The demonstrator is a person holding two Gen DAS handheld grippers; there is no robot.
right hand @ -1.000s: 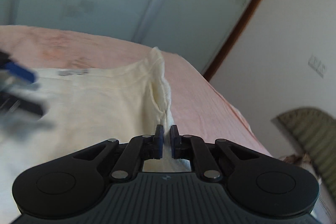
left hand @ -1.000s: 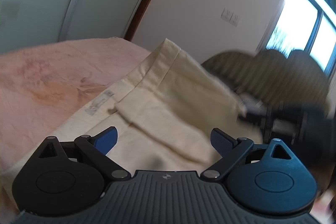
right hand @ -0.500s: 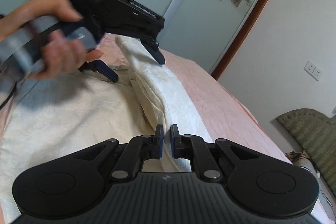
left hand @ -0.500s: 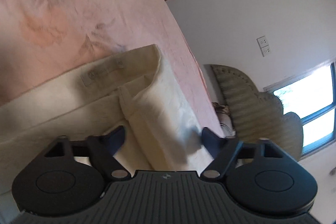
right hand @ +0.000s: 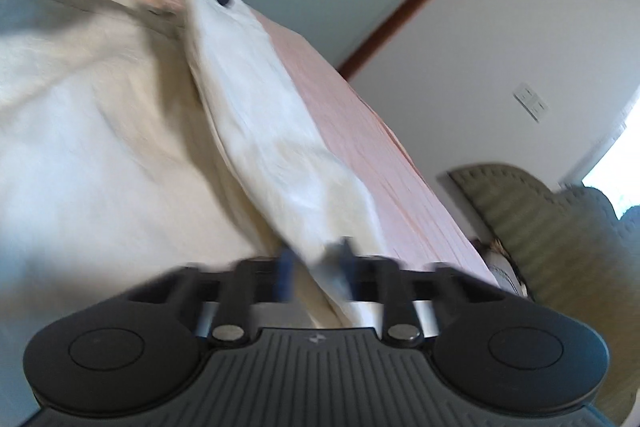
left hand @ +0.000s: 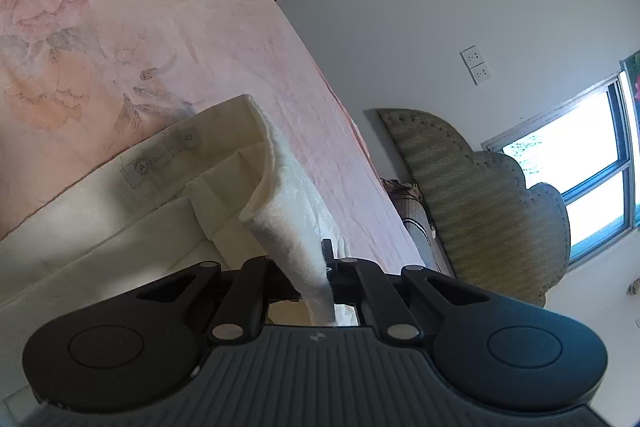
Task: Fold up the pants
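1. The left gripper has its fingers clamped on a raised edge of the cream pants.
2. The right gripper is blurred; its fingers stand slightly apart around the pants fold.
3. The pants lie ahead on the pink bed.

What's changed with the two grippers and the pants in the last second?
The left gripper, open a second ago, has shut on the pants at the waistband edge and lifted it. The right gripper looks slightly more open through motion blur, with the fabric still between its fingers. The pants still lie on the pink bedspread.
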